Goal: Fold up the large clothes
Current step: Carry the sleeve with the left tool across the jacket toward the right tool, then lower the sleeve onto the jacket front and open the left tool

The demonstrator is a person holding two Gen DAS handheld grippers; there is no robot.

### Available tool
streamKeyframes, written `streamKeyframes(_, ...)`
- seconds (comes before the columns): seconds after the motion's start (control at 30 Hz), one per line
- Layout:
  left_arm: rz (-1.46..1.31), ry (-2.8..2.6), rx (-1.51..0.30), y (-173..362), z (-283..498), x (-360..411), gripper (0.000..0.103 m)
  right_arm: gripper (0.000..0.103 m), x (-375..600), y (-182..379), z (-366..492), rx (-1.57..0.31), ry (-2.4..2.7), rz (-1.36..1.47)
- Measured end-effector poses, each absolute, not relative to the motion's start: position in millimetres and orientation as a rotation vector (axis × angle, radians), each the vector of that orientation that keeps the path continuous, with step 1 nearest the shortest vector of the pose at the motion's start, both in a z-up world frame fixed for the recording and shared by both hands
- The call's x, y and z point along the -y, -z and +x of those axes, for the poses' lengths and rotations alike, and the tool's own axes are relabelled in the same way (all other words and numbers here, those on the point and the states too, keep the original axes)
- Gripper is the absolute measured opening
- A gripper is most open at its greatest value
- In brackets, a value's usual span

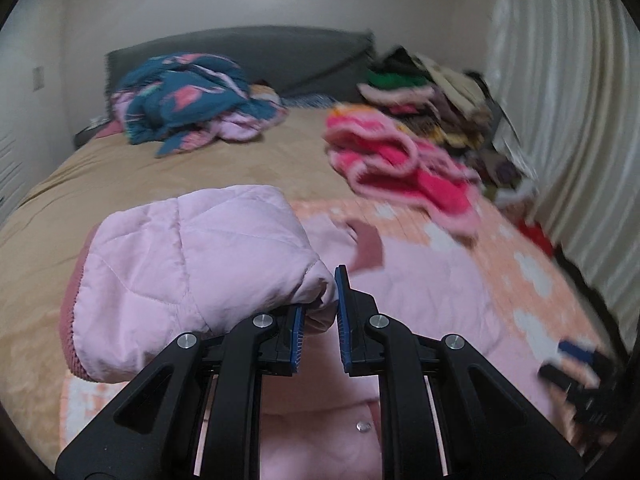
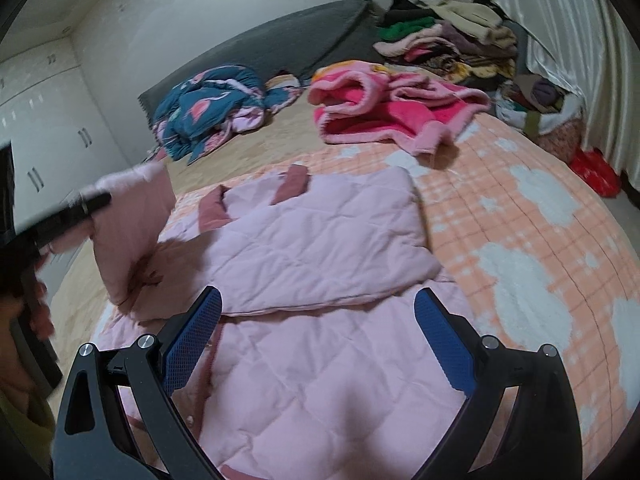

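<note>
Pink quilted jacket (image 2: 320,240), puffy sleeve (image 1: 192,264) (ribbed cuff) clamped by left gripper (image 1: 322,300); right gripper (image 2: 320,320) open, empty

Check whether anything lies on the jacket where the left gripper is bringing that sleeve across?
Nothing visible does. The left gripper is shut on the pink quilted sleeve, and the jacket body it would fold onto lies bare. The hot-pink fleece garment sits farther up the bed, apart from it. The right gripper hovers open above the jacket's near part.
</note>
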State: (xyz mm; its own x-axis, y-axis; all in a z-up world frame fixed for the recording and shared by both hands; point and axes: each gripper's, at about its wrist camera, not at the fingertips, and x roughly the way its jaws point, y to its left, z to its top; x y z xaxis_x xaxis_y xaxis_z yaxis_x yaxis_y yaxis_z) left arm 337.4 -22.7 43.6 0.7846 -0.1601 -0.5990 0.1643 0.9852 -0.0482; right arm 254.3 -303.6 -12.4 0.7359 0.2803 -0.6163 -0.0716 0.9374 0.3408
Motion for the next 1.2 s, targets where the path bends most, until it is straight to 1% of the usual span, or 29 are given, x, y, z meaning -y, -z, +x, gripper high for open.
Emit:
streamKeyframes(0.13,0.084,0.237,-0.696,-10,337,51,0.008,0.097,320,18,253,-0.727,-0.157,0.323)
streamKeyframes(0.33,0.301,0.321,-0.777,40,332,93,0.009,0.097,342,27,251,-0.743,-0.108,0.345)
streamKeyframes(0.43,0.374,0.354,-0.814,57,332,105,0.016,0.097,352,33,251,-0.752,-0.085,0.361)
streamKeyframes(0.5,0.438,0.356,-0.824,65,331,114,0.018,0.097,357,36,251,-0.756,-0.073,0.372)
streamKeyframes(0.53,0.465,0.356,-0.827,68,330,117,0.020,0.097,359,37,250,-0.757,-0.067,0.375)
streamKeyframes(0.6,0.520,0.357,-0.825,71,327,125,0.027,0.097,361,37,250,-0.758,-0.059,0.378)
streamKeyframes(0.67,0.544,0.366,-0.818,72,322,129,0.038,0.097,363,37,250,-0.759,-0.055,0.378)
streamKeyframes(0.7,0.543,0.373,-0.818,71,320,130,0.040,0.097,363,36,250,-0.757,-0.053,0.375)
streamKeyframes(0.73,0.533,0.380,-0.818,69,319,130,0.043,0.097,363,35,250,-0.756,-0.051,0.373)
streamKeyframes(0.77,0.517,0.386,-0.817,67,317,129,0.051,0.097,364,35,250,-0.754,-0.047,0.372)
streamKeyframes(0.8,0.476,0.398,-0.816,63,315,127,0.056,0.097,365,34,250,-0.752,-0.045,0.374)
streamKeyframes(0.83,0.436,0.408,-0.815,59,313,124,0.065,0.097,366,33,249,-0.751,-0.045,0.375)
streamKeyframes(0.9,0.335,0.412,-0.802,51,308,115,0.069,0.097,366,32,250,-0.748,-0.043,0.374)
streamKeyframes(0.97,0.152,0.413,-0.778,41,303,94,0.079,0.097,366,31,251,-0.747,-0.044,0.373)
streamKeyframes(1.1,-0.195,0.375,-0.777,37,295,53,0.079,0.097,363,31,251,-0.751,-0.054,0.371)
streamKeyframes(1.2,-0.338,0.254,-0.777,36,284,25,0.079,0.097,357,29,252,-0.749,-0.067,0.360)
